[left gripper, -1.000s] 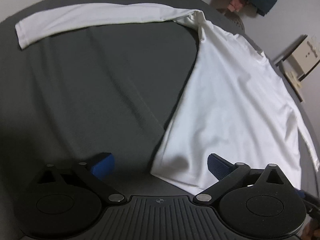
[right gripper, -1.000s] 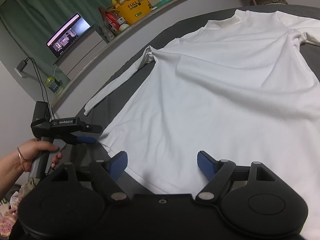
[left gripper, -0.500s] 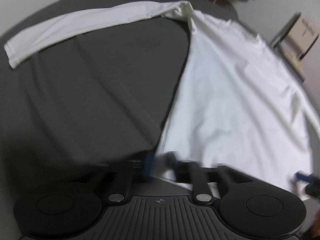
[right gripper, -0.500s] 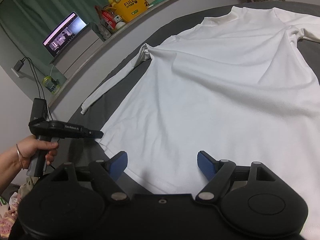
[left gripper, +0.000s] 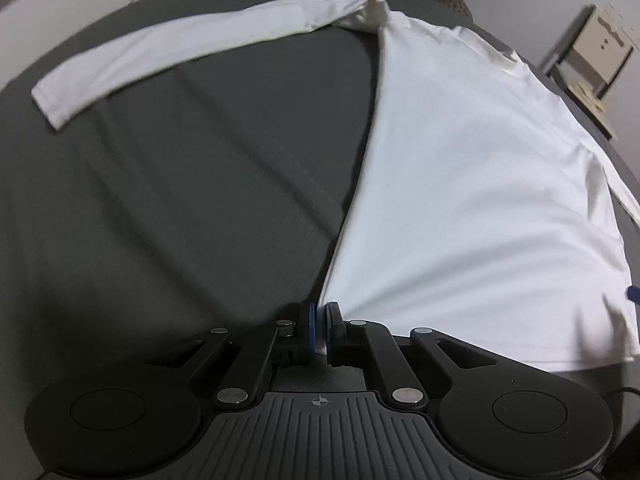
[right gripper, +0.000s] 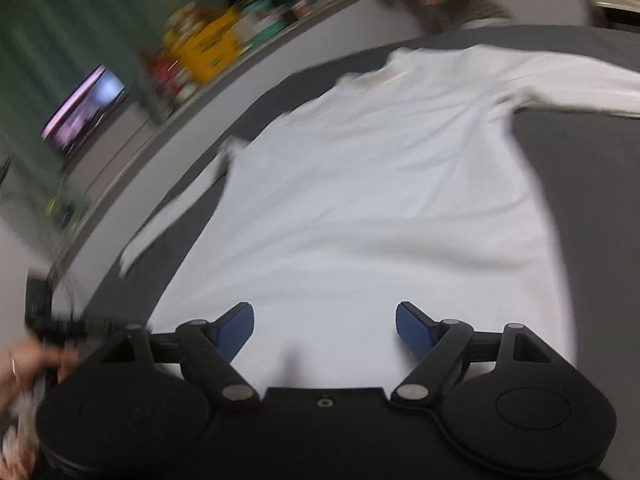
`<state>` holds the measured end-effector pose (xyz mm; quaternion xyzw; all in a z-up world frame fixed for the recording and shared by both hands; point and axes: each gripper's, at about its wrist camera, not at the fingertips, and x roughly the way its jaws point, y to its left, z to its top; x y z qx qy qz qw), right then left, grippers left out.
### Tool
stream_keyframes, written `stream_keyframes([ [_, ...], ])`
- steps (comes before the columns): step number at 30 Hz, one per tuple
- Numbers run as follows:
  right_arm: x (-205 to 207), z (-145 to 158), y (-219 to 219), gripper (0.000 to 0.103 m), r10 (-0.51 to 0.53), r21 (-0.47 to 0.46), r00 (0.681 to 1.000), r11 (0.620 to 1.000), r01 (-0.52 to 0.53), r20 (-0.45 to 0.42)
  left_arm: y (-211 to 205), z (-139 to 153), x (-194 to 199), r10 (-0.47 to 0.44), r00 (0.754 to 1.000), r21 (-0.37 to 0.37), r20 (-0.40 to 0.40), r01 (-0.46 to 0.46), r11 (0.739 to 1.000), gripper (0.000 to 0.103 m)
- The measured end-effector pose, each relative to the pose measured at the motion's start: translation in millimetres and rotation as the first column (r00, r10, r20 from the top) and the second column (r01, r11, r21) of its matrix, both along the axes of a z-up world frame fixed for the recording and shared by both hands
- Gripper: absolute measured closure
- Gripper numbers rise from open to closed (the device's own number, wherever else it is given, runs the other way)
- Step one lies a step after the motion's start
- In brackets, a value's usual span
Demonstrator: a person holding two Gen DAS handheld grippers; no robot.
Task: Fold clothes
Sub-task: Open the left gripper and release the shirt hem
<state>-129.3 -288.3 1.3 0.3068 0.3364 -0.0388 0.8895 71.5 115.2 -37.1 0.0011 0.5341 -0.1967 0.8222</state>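
At the hem corner, left tool (left gripper: 319, 330) pinches white shirt (left gripper: 460, 184).

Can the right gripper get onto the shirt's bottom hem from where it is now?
Probably yes. The right gripper is open above the white shirt near its hem, nothing lying between; the left gripper pinches the other hem corner, well aside.

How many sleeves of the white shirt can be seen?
2. One sleeve lies stretched out across the dark sheet; the other sleeve lies along the shirt's opposite side.
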Motion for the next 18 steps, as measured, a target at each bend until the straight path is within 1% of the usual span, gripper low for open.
stream_keyframes([
  [1, -3.8, 2.8, -10.8, 0.024, -0.045, 0.006, 0.999, 0.999, 0.045, 0.005, 0.0, -2.4, -0.5, 0.005, 1.0, -0.001, -0.003, -0.005, 1.0, 0.098],
  [2, -7.9, 5.4, -21.9, 0.022, -0.091, 0.013, 0.996, 0.996, 0.091, 0.01, -0.5, -2.2, 0.9, 0.005, 1.0, -0.001, -0.009, -0.005, 1.0, 0.098],
  [4, -20.6, 8.2, -49.1, 0.02, -0.216, 0.044, 0.976, 0.976, 0.216, 0.014, -1.9, -0.4, 4.6, 0.002, 1.0, -0.001, -0.022, -0.002, 1.0, 0.098],
  [5, -26.3, 7.7, -59.7, 0.02, -0.265, 0.068, 0.964, 0.962, 0.263, 0.016, -3.2, 3.4, 5.5, 0.011, 1.0, 0.006, -0.007, -0.011, 1.0, 0.098],
  [6, -32.1, 6.0, -69.0, 0.02, -0.307, 0.104, 0.952, 0.947, 0.303, 0.022, -4.5, 7.9, 6.2, 0.022, 1.0, 0.014, 0.014, -0.022, 1.0, 0.088],
  [8, -43.6, 2.5, -87.3, 0.02, -0.389, 0.175, 0.921, 0.909, 0.378, 0.028, -7.3, 16.9, 7.5, 0.043, 0.998, 0.029, 0.055, -0.044, 0.999, 0.081],
  [10, -51.1, -0.2, -98.9, 0.02, -0.439, 0.223, 0.898, 0.879, 0.422, 0.029, -10.0, 26.0, 8.9, 0.063, 0.993, 0.044, 0.096, -0.067, 0.997, 0.079],
  [11, -52.4, -1.1, -103.1, 0.02, -0.437, 0.243, 0.899, 0.875, 0.419, 0.026, -11.4, 30.5, 9.5, 0.073, 0.991, 0.05, 0.117, -0.079, 0.996, 0.079],
  [12, -53.0, -1.6, -105.8, 0.02, -0.419, 0.266, 0.908, 0.878, 0.398, 0.025, -18.2, 36.9, 7.6, 0.071, 0.985, 0.051, 0.157, -0.08, 0.996, 0.079],
  [13, -53.6, -2.0, -108.4, 0.02, -0.401, 0.287, 0.916, 0.88, 0.378, 0.023, -28.9, 42.9, 2.4, 0.041, 0.981, 0.033, 0.191, -0.049, 0.998, 0.079],
  [14, -53.9, -1.1, -109.9, 0.02, -0.378, 0.287, 0.926, 0.889, 0.356, 0.021, -40.3, 48.8, -3.3, 0.007, 0.975, 0.013, 0.223, -0.011, 1.0, 0.079],
  [15, -51.9, 1.7, -104.0, 0.02, -0.323, 0.238, 0.947, 0.92, 0.312, 0.007, -51.6, 54.7, -9.0, -0.026, 0.967, -0.006, 0.255, 0.028, 1.0, 0.079],
  [16, -49.9, 4.5, -98.0, 0.02, -0.267, 0.19, 0.964, 0.946, 0.264, -0.01, -67.4, 54.6, -16.6, -0.066, 0.962, -0.04, 0.264, 0.079, 0.996, 0.079],
  [17, -48.1, 7.1, -91.8, 0.02, -0.213, 0.139, 0.977, 0.967, 0.215, -0.031, -84.1, 53.1, -24.5, -0.107, 0.958, -0.077, 0.268, 0.132, 0.988, 0.079],
  [18, -47.0, 7.7, -81.5, 0.02, -0.171, 0.067, 0.983, 0.982, 0.175, -0.07, -100.8, 51.6, -32.5, -0.148, 0.95, -0.114, 0.273, 0.185, 0.976, 0.078],
])
